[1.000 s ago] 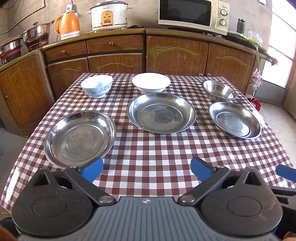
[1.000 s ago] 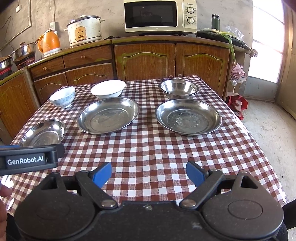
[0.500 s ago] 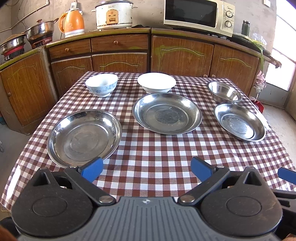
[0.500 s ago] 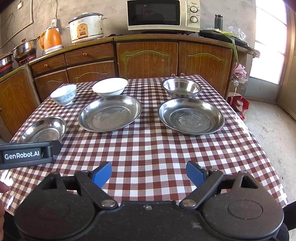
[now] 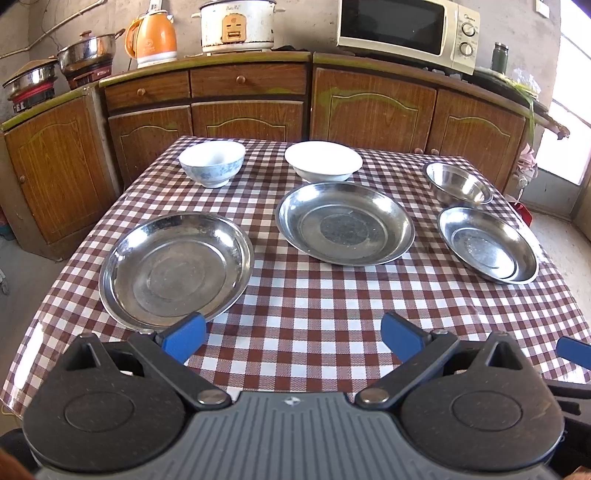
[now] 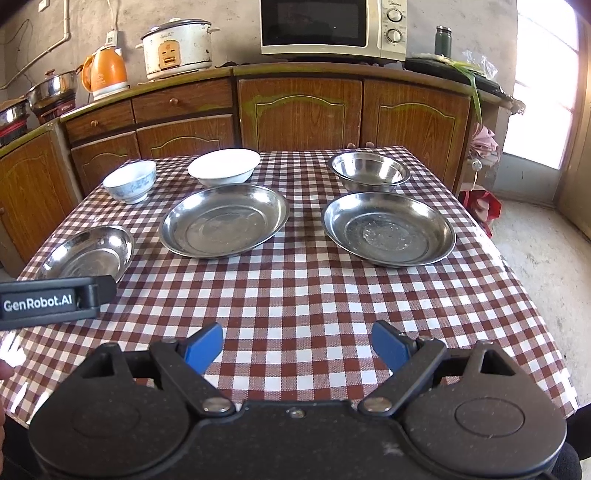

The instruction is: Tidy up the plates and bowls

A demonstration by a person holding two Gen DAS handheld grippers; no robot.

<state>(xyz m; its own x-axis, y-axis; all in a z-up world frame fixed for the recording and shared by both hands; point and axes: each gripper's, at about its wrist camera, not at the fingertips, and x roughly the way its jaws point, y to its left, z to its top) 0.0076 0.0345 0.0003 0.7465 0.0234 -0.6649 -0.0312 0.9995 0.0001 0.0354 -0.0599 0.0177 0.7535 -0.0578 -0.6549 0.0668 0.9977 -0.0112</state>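
Over the last second both views have closed in on the table (image 5: 295, 302); no dish has shifted. The left hand-held gripper (image 5: 293, 334) hangs released, jaws spread, its left tip just short of the near rim of the left steel plate (image 5: 173, 269). The right hand-held gripper (image 6: 295, 345) is likewise released and empty. The centre plate (image 5: 345, 225), right plate (image 6: 388, 229) and three bowls (blue-patterned (image 5: 212, 162), white (image 5: 323, 160), steel (image 6: 369, 171)) sit separately, unstacked. Judgement: approach phase only; organizing has not begun.

home kitchen | wooden cabinets (image 5: 251, 107) | microwave (image 6: 332, 27) | rice cooker (image 5: 236, 24) | checkered table (image 6: 314, 295)
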